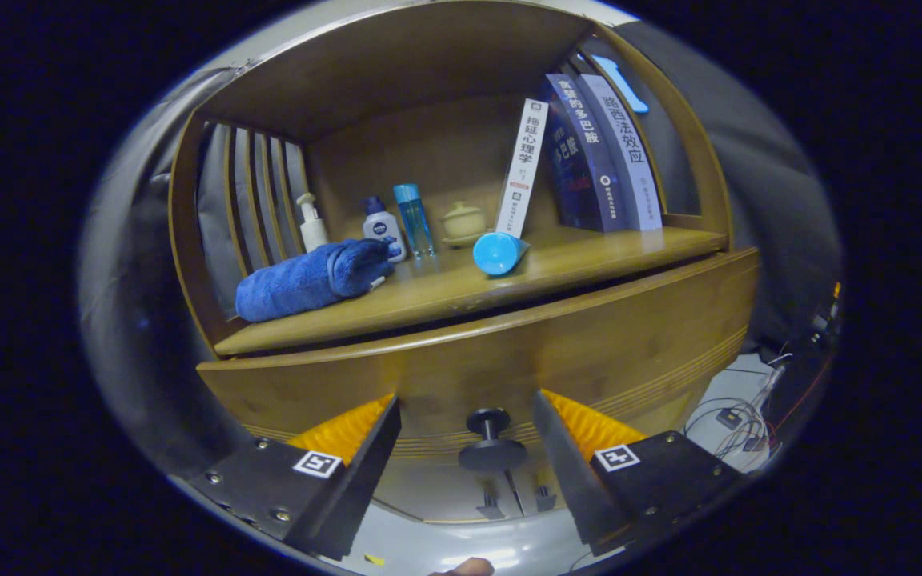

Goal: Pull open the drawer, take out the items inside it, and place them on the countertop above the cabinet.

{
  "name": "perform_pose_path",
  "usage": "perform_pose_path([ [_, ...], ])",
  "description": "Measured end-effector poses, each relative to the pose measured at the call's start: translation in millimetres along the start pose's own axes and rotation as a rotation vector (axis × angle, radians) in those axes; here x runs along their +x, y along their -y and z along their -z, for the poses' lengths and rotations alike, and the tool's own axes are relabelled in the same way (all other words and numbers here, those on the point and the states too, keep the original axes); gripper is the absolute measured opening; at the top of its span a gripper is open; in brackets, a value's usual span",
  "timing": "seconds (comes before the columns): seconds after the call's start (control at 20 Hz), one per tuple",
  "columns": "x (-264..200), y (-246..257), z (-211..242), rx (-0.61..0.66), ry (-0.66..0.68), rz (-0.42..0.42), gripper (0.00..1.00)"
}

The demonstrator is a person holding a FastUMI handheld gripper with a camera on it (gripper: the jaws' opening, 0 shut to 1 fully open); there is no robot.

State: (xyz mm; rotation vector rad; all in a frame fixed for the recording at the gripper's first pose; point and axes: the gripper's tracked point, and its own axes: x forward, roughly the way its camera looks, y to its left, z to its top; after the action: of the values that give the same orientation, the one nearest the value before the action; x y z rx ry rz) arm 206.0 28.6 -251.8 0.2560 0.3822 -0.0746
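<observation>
Fingers (365, 436) spread wide, nothing held between them, pointed at the drawer front (509, 352) of the wooden cabinet (189, 240). Gripper (467, 432) sits level with the knob (491, 438)

Left to right along the countertop (445, 292) above the drawer:
- rolled blue towel (313, 280) at the left end, lying on its side
- white pump bottle (313, 224) behind it, against the slats
- small white bottle (383, 228), then a clear blue bottle (414, 218), both upright
- pale lidded cup on a saucer (463, 222) toward the back
- blue tube (499, 253) lying down, round end facing the fingers
- one white book (522, 168) leaning, two dark books (601, 156) at the right end

Key relation: knob lies straight ahead, in the gap between the two fingers, roughly centred, with clear space on each side. Its stem runs out from the drawer front toward the camera, so a grip would close across it from left and right

Drawer face stands slightly proud of the countertop edge, dark gap above it; whether it is shut or partly out, cannot tell. Inside of drawer hidden. Scene fits either a pull about to come or a drawer emptied and pushed back, the countertop things being its former contents
</observation>
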Motion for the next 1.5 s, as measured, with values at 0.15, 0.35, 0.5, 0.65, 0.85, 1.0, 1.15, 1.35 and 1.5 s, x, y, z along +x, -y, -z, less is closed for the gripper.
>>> perform_pose_path([
  [0.15,7.3,-1.4,-1.8,0.000,-0.003,0.000,0.99],
  [0.35,17.2,-2.6,-4.2,-0.002,-0.012,0.001,0.99],
  [0.5,15.2,-3.6,-7.3,0.004,-0.005,-0.003,0.99],
  [0.65,15.5,-3.9,-5.9,0.025,0.002,-0.008,0.99],
  [0.85,16.0,-4.0,-4.4,0.058,0.001,-0.017,0.99],
  [1.0,15.7,-4.3,-4.7,0.062,-0.004,-0.016,0.99],
  [1.15,13.7,-3.1,-7.9,0.040,-0.005,0.008,0.99],
  [1.35,-4.6,-12.9,-31.0,0.013,0.061,-0.001,0.98],
  [1.5,-30.3,-15.7,-49.1,-0.026,0.123,-0.002,0.98],
])
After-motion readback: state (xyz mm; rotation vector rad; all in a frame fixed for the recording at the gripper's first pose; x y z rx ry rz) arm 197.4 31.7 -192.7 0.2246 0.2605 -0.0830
